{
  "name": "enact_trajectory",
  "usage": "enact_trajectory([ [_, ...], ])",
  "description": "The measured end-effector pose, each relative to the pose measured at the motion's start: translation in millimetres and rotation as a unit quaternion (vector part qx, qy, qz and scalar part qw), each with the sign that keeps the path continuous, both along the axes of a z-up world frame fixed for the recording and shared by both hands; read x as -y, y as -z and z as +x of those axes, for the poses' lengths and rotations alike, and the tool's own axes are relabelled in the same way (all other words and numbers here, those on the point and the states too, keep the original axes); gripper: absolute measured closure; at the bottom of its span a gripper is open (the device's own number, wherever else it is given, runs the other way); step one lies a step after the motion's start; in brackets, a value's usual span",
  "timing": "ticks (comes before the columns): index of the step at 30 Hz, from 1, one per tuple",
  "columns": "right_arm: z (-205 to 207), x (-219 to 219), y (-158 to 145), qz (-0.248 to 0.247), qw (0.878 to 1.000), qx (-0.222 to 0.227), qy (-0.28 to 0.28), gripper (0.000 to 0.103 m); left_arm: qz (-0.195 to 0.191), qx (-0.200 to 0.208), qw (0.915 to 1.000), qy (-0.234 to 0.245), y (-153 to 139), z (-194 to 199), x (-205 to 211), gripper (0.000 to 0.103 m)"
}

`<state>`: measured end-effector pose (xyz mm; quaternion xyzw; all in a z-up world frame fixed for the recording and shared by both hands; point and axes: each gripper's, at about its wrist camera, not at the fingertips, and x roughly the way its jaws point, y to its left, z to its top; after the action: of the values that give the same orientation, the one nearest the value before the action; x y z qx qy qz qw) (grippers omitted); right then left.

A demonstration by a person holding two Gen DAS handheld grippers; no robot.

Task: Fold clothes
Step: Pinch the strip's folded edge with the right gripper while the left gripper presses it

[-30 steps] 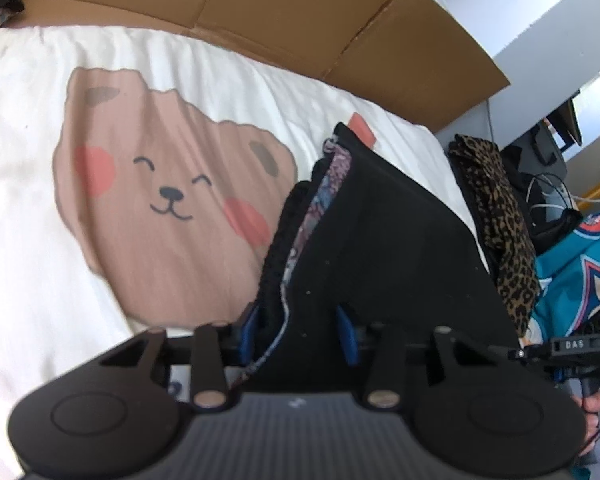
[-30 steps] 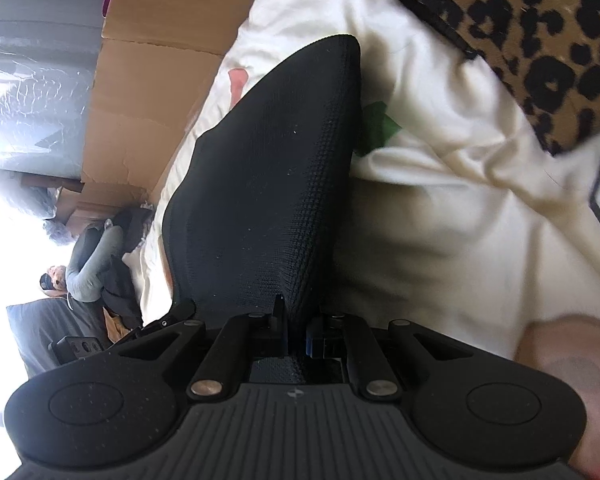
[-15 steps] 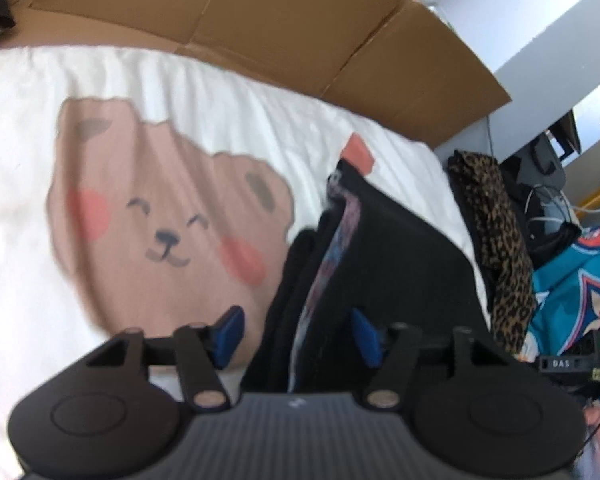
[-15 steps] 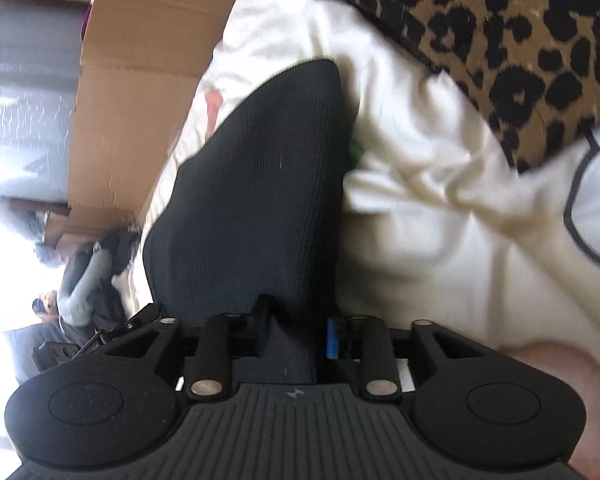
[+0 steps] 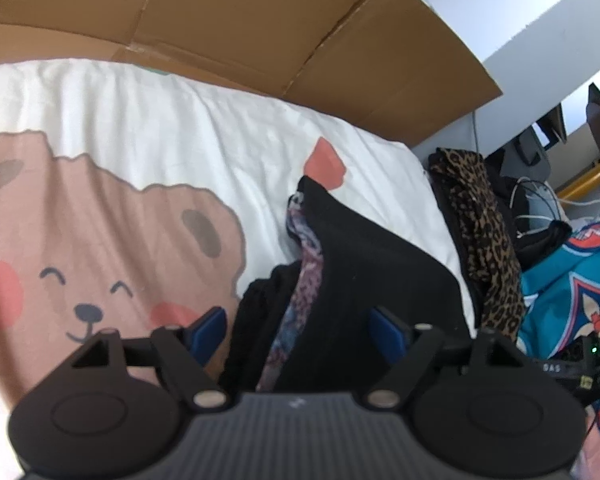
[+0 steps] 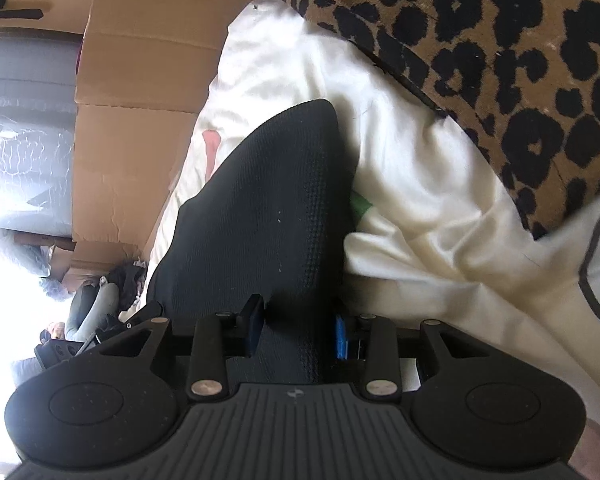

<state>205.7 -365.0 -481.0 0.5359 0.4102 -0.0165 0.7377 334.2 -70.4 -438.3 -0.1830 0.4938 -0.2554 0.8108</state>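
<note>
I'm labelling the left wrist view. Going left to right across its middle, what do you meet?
Bear print → folded black garment → leopard-print garment → teal patterned fabric.

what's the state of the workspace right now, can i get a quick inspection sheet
surface: white bedsheet with a bear print.
job's things: folded black garment lying on the sheet, patterned lining showing at its edge.
clutter: leopard-print garment at the bed's edge; teal patterned fabric beside it.
grippers: left gripper opening, pads clear of the black garment between them; right gripper opening, the garment still between its pads.
cables: white and black cables past the leopard print.
surroundings: cardboard sheets behind the bed; a person seated far off.
</note>
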Motion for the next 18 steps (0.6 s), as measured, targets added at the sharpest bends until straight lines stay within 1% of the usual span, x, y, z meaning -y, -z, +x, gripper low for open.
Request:
enact_trajectory([
  [2,2.4,-0.6,0.8,0.0,1.0,0.0,0.001,0.067,0.009,0.006,0.9999,0.001,2.5,1.1,0.2,0.029],
  [3,3.6,-1.3,1.2,0.0,1.0,0.0,0.002,0.067,0.014,0.009,0.9999,0.001,3.7,1.5,0.3,0.035],
  [4,4.2,-1.3,1.6,0.001,1.0,0.0,0.004,0.067,0.01,0.011,0.9999,0.003,4.5,1.2,-1.2,0.048],
  [6,5.3,-1.3,2.4,0.002,1.0,0.001,0.006,0.067,-0.016,0.005,0.9999,0.002,6.7,0.3,-5.6,0.06],
  [7,5.7,-1.4,2.5,0.002,1.0,0.001,0.008,0.067,-0.017,0.006,0.9998,-0.001,6.1,-0.5,-6.7,0.062],
  [10,5.6,-1.4,2.2,0.004,1.0,0.003,0.012,0.067,-0.015,0.011,0.9998,0.003,2.2,-0.6,-7.7,0.065],
  [12,4.9,-1.1,2.2,0.003,1.0,0.005,0.011,0.067,-0.016,0.005,0.9999,0.003,1.3,0.7,-8.2,0.064],
  [14,5.2,-0.2,2.3,0.002,1.0,0.006,0.007,0.067,-0.011,-0.002,0.9999,0.0,0.3,1.4,-8.6,0.055],
  [15,5.3,0.2,2.3,0.002,1.0,0.006,0.006,0.067,-0.003,-0.004,1.0,-0.006,-0.1,1.6,-9.4,0.041],
  [16,5.5,0.4,2.4,0.003,1.0,0.006,0.004,0.067,0.003,-0.006,0.9999,-0.012,0.7,2.2,-10.3,0.029],
  [17,5.8,0.6,2.6,0.003,1.0,0.006,0.003,0.067,0.008,-0.008,0.9998,-0.018,1.6,2.7,-11.2,0.026],
  [18,6.4,0.5,3.2,0.003,1.0,0.006,0.001,0.067,0.004,-0.015,0.9997,-0.017,4.0,4.1,-12.0,0.026],
])
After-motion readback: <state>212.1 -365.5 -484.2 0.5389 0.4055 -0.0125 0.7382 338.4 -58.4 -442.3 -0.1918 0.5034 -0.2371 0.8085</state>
